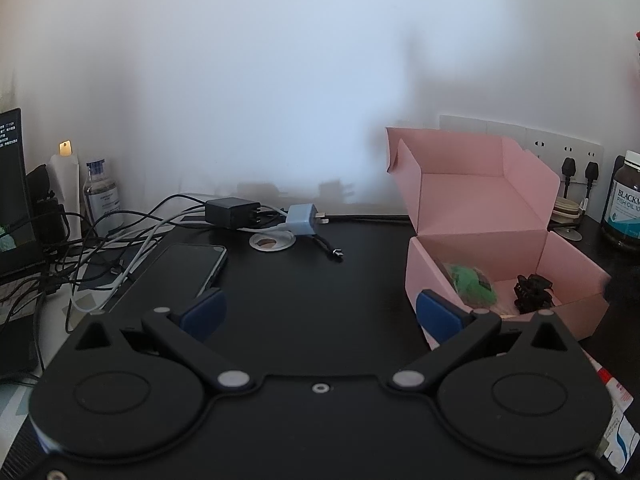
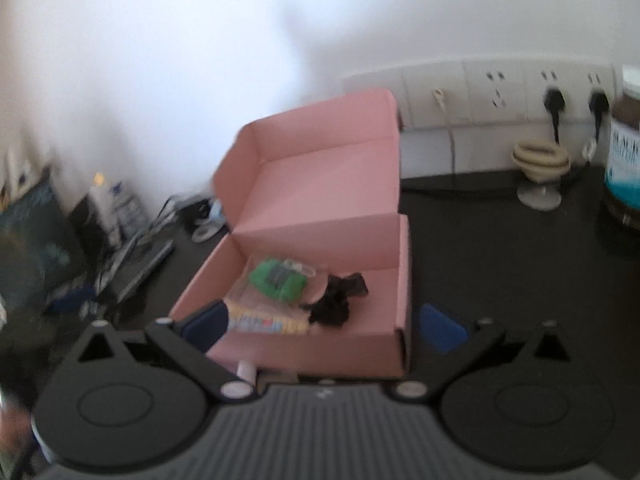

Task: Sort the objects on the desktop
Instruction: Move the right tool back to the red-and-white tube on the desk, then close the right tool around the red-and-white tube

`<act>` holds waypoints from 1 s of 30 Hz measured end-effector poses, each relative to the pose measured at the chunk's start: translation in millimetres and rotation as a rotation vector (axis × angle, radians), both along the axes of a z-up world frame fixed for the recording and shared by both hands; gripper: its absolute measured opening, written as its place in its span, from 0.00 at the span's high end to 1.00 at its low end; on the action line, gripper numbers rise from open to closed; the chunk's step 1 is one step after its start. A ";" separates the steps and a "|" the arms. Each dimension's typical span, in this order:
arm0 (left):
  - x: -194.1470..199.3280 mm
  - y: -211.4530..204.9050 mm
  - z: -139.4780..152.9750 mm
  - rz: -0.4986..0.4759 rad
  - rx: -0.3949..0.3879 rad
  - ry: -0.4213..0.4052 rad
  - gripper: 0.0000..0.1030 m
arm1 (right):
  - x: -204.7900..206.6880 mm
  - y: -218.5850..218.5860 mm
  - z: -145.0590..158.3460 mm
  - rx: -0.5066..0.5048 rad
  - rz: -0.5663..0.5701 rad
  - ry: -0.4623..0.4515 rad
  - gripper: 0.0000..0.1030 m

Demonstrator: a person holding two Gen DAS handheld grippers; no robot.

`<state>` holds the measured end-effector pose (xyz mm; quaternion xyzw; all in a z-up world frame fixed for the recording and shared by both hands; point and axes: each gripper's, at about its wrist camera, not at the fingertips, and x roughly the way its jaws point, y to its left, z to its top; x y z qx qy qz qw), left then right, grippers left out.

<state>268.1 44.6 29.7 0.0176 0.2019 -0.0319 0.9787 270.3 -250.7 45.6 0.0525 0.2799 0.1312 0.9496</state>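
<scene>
- A white wall (image 1: 280,80) rises behind the black desk (image 1: 304,280)
- A row of white wall sockets (image 2: 500,92) holds two black plugs (image 2: 554,101) at its right end
- A brown fish oil jar (image 1: 626,204) stands at the desk's far right
- A beige coiled stand (image 2: 540,160) on a round base sits below the sockets
- A dark monitor (image 1: 10,184) stands at the left edge
- A clear bottle with a blue cap (image 1: 100,192) stands near the left wall corner

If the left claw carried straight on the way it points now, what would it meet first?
Probably nothing at first: the open left claw faces bare black desk. Farther on lie the blue charger and its cables, then the wall; depth is unclear.
</scene>
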 end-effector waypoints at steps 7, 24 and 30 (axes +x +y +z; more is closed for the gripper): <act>-0.4 -3.6 -2.1 -0.008 0.018 0.000 0.00 | -57.9 7.7 -7.5 -0.252 0.123 -0.054 0.17; 0.2 -1.0 -1.5 -0.007 0.004 -0.001 0.00 | -43.8 18.2 -33.3 -0.280 0.166 0.019 0.74; -2.3 -1.6 -1.2 -0.009 0.006 -0.007 0.00 | -35.2 20.0 -37.4 -0.302 0.145 0.037 0.76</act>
